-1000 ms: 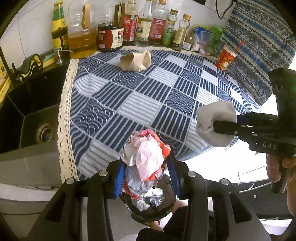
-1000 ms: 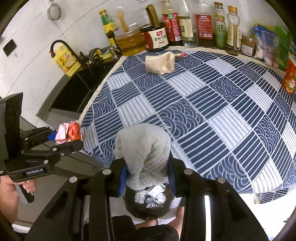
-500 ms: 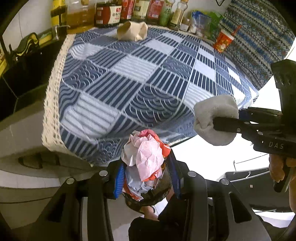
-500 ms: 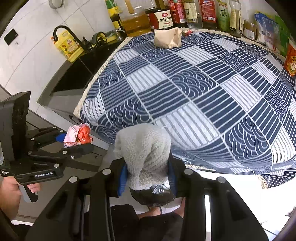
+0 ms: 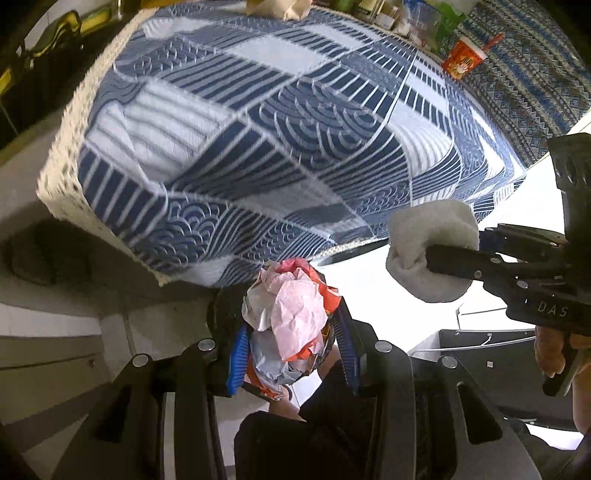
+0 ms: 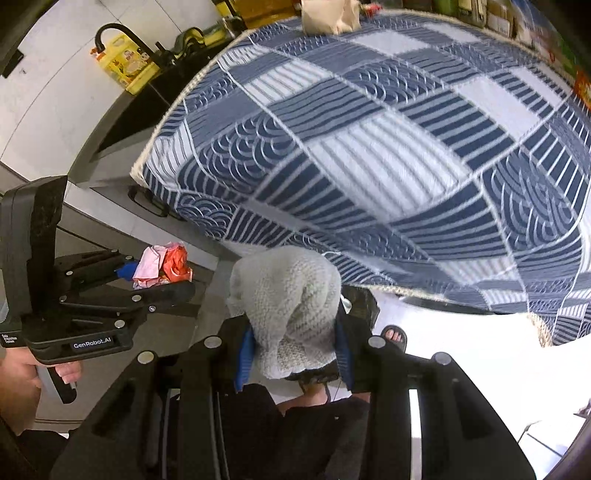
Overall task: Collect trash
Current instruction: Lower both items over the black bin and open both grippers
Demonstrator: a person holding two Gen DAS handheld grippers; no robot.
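Observation:
My left gripper (image 5: 291, 339) is shut on a crumpled wad of pink, white and red wrappers (image 5: 291, 314), held below the table's front edge; it also shows in the right wrist view (image 6: 162, 264). My right gripper (image 6: 291, 347) is shut on a balled grey-white cloth (image 6: 288, 310), also seen in the left wrist view (image 5: 432, 251), to the right of the wrappers. A crumpled brown paper bag (image 6: 328, 16) lies at the far end of the table with the blue patterned cloth (image 5: 258, 122). A dark bin is barely visible under each load.
A red paper cup with a straw (image 5: 465, 61) stands at the table's far right. A black sink (image 6: 147, 99) with a yellow bottle (image 6: 125, 68) lies left of the table. My sandalled foot (image 6: 395, 336) is on the white floor below.
Both grippers have dropped and pulled back from above the table to below its front edge, each keeping its load. The bottles at the back have left the view.

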